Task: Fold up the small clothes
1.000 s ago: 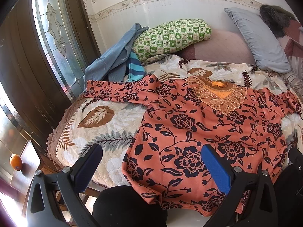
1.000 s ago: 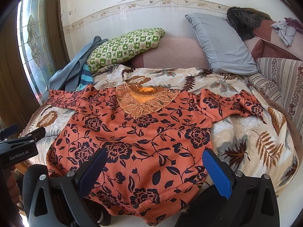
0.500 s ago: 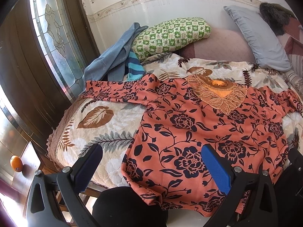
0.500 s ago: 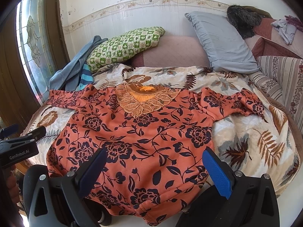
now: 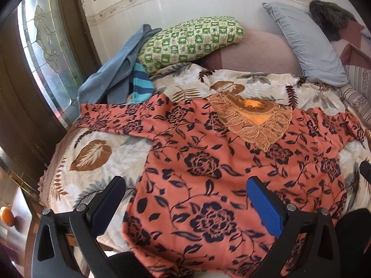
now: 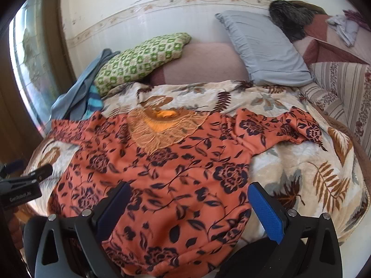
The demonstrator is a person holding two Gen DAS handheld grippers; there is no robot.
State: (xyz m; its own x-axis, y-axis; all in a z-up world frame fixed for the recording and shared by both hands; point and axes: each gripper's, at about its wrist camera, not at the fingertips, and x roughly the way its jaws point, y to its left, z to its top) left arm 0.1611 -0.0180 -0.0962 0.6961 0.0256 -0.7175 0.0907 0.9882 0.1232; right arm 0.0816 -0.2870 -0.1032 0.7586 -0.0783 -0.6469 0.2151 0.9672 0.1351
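- Left gripper [image 5: 185, 205]: 2 fingers spread wide, holds nothing, hovers over the lower left part of the garment; also seen at the left edge of the right wrist view [image 6: 22, 185].
- Right gripper [image 6: 187, 205]: 2 fingers spread wide, nothing between them, hovers over the garment's lower hem area.
- 1 orange floral top [image 5: 220, 169] [image 6: 162, 169]: lies flat, front up, on the bed; hem hangs over the near edge; 2 sleeves, the left-hand one stretched out straight, the right-hand one bent and rumpled.
- 1 lace yoke [image 5: 255, 122] at the neck, tan with a plain orange patch in the middle.
- 1 leaf-print blanket [image 6: 301, 173] covers the bed, under the top.
- 1 orange fruit [image 5: 6, 216] low at the left edge, off the bed, blurred.
- 1 blue cloth [image 5: 111, 78] heaped at the far left corner, with 1 turquoise-striped piece [image 5: 141, 85] just beside it, touching the top's left-hand sleeve.
- 2 pillows at the far end: 1 green checked pillow [image 6: 141, 60], 1 grey pillow [image 6: 266, 48], both leaning up.
- 1 pinkish cushion [image 6: 204, 62] between them.
- 1 dark fuzzy thing [image 6: 287, 16] behind the grey pillow, cannot tell what it is.
- 1 stained-glass window [image 5: 46, 44] at left.
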